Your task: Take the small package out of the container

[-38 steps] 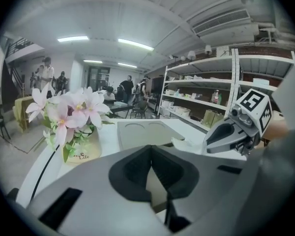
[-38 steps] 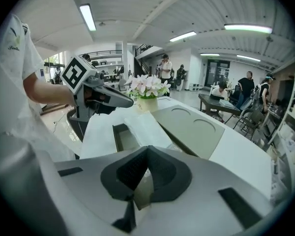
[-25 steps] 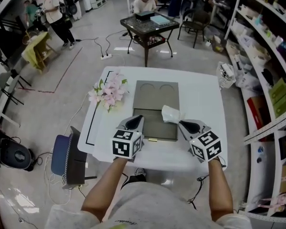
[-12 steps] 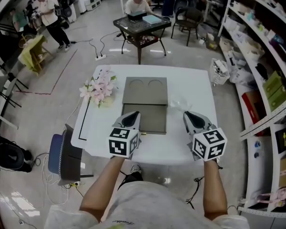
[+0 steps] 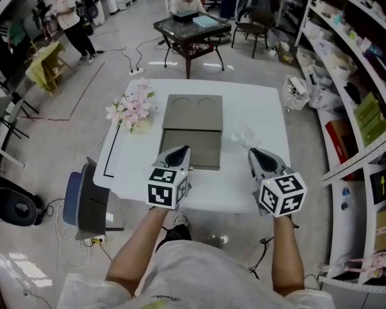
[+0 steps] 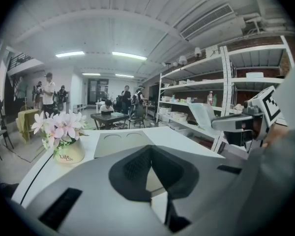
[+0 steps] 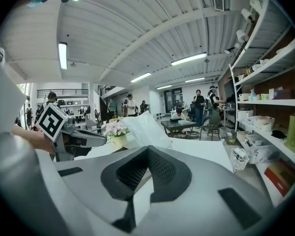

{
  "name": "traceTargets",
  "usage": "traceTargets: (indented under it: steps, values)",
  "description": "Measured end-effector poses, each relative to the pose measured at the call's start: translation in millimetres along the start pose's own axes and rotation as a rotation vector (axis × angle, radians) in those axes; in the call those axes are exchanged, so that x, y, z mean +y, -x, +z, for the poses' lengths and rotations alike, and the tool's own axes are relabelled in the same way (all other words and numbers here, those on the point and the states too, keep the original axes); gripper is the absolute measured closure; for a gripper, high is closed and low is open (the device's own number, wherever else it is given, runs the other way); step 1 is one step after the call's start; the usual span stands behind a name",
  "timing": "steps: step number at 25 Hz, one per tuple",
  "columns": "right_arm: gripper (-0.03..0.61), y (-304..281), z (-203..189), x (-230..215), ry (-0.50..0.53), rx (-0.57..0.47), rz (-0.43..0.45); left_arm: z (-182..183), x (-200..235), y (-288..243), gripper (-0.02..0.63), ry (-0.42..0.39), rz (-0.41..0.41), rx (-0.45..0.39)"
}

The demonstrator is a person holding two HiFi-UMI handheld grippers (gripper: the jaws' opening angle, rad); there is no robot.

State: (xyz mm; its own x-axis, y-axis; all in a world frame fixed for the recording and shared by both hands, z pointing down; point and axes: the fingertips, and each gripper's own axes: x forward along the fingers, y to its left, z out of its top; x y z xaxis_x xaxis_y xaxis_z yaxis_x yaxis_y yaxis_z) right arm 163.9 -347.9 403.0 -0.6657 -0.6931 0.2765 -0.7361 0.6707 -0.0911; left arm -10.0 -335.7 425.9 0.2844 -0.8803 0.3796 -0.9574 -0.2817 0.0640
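Flower pot [image 5: 132, 112] on white table [image 5: 257, 108]

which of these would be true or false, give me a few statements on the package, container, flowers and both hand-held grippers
1. The small package lies inside the container. False: it is out, to the container's right, pinched at the tip of the right hand-held gripper.
2. The flower pot stands left of the container. True.
3. The left hand-held gripper grips the package. False: its jaws are together with nothing between them.
4. The container's far half shows two round recesses. True.
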Motion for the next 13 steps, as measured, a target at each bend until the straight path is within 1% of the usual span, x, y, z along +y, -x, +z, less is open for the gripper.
traceTargets:
  steps: [7, 13]
  values:
    - [0.572, 6.6, -3.4, 5.3, -0.004, -0.001, 0.003, -6.5, -5.2, 3.9, 0.609, -0.009, -0.003, 0.015]
    - [0.572, 6.5, -4.5, 10.4, -0.007, 0.0, 0.015, -4.9, -6.8, 4.3, 0.609, -0.015, -0.006, 0.015]
